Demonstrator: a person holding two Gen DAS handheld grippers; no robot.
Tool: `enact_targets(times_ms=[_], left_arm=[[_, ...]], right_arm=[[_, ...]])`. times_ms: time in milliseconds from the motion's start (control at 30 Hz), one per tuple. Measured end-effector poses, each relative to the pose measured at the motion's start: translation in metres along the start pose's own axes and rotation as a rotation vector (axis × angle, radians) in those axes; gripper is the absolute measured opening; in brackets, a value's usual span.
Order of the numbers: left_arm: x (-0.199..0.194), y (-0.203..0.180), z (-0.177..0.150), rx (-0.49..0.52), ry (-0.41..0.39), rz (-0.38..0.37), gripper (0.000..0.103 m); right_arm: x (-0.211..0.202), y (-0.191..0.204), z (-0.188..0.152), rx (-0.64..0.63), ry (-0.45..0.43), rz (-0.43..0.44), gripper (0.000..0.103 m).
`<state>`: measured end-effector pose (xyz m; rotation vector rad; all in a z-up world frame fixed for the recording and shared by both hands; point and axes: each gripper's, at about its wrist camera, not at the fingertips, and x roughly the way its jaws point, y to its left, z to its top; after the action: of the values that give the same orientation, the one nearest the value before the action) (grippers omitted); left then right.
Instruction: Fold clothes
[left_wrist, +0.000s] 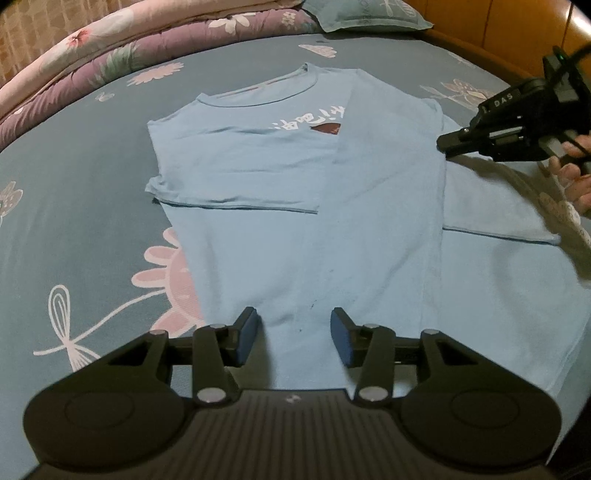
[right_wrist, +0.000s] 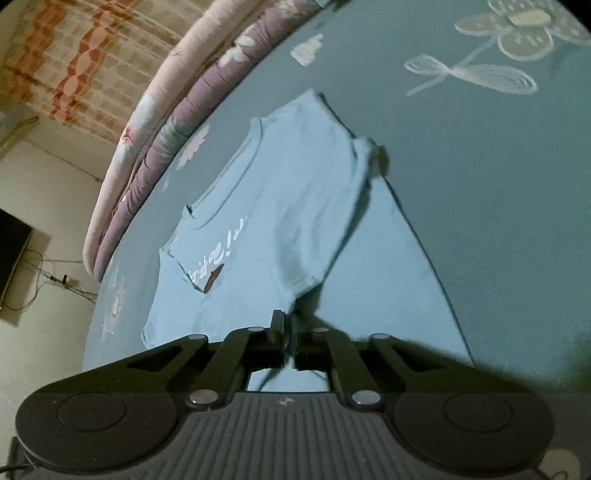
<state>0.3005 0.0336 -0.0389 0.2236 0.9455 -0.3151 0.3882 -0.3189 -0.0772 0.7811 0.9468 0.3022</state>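
Looks along a light-blue T-shirt (left_wrist: 295, 240) spread flat on the bed (left_wrist: 74, 184), collar (left_wrist: 273, 94) at the far end, lower body nearest the left gripper (left_wrist: 293, 338). Runs its long axis straight away from that gripper, collar to hem. Shows the left sleeve (left_wrist: 236, 173) already turned in across the chest, with the right sleeve (left_wrist: 491, 206) lying out flat to the side.

Hangs just above the lower cloth with blue pads spread apart, nothing between them: so much for the left gripper. Sits at the shirt's right edge up by the shoulder, jaws pressed together: so much for the right gripper (right_wrist: 288, 325). Appears, in its own view, to pinch a fold of the shirt's cloth, which rises off the bed to the fingertips; cannot tell exactly which seam is caught.

Judging from this, turns on one relation: fold line parallel to the long axis, open side to the right, mid-line of the shirt to the left of the closed gripper. Calls likely for carrying the pinched edge leftward across the body, toward the folded sleeve. Puts the right hand (left_wrist: 576, 177) far nearer that edge; leaves the left nearer the hem.
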Motion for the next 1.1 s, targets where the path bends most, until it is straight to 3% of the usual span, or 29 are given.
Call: enact_targets(times_ms=[100,200,267,400,500,633,700,767,833,900,933,1100], left_arm=[[-0.009,-0.001,0.003,0.008,-0.024,-0.001,0.041],[-0.017,-0.004,0.004,0.025,-0.058,-0.023,0.041],[-0.018,-0.009,0.004,0.046,-0.075,-0.053,0.041],[-0.009,-0.022,-0.011,0.120,-0.014,-0.060,0.041],[-0.016,-0.013,-0.022,0.080,0.002,-0.066,0.045],[-0.020,-0.009,-0.028,0.063,0.016,-0.052,0.046],[-0.021,-0.010,-0.028,0.065,0.021,-0.045,0.046],[-0.023,-0.012,-0.030,0.074,0.022,-0.036,0.047],[-0.025,-0.010,-0.031,0.071,0.023,-0.037,0.047],[-0.029,-0.008,-0.030,0.079,0.034,-0.039,0.047],[-0.031,-0.008,-0.028,0.097,0.034,-0.033,0.047],[-0.031,-0.014,-0.009,0.143,-0.031,-0.068,0.047]], right_arm=[[-0.013,0.011,-0.008,-0.072,-0.015,-0.048,0.016],[-0.024,0.028,-0.011,-0.207,-0.094,-0.106,0.017],[-0.025,0.036,-0.010,-0.259,-0.108,-0.095,0.022],[-0.015,0.058,-0.012,-0.379,-0.081,-0.070,0.023],[-0.002,0.070,-0.011,-0.489,-0.091,-0.120,0.025],[0.012,0.059,0.017,-0.441,-0.121,-0.160,0.026],[0.024,0.043,0.027,-0.377,-0.067,-0.179,0.026],[0.023,0.031,0.028,-0.382,-0.069,-0.217,0.002],[0.011,0.019,0.031,-0.356,-0.089,-0.235,0.000],[0.001,0.023,0.031,-0.363,-0.117,-0.246,0.011],[-0.003,0.026,0.030,-0.371,-0.132,-0.252,0.022],[-0.006,0.048,0.027,-0.427,-0.159,-0.253,0.033]])
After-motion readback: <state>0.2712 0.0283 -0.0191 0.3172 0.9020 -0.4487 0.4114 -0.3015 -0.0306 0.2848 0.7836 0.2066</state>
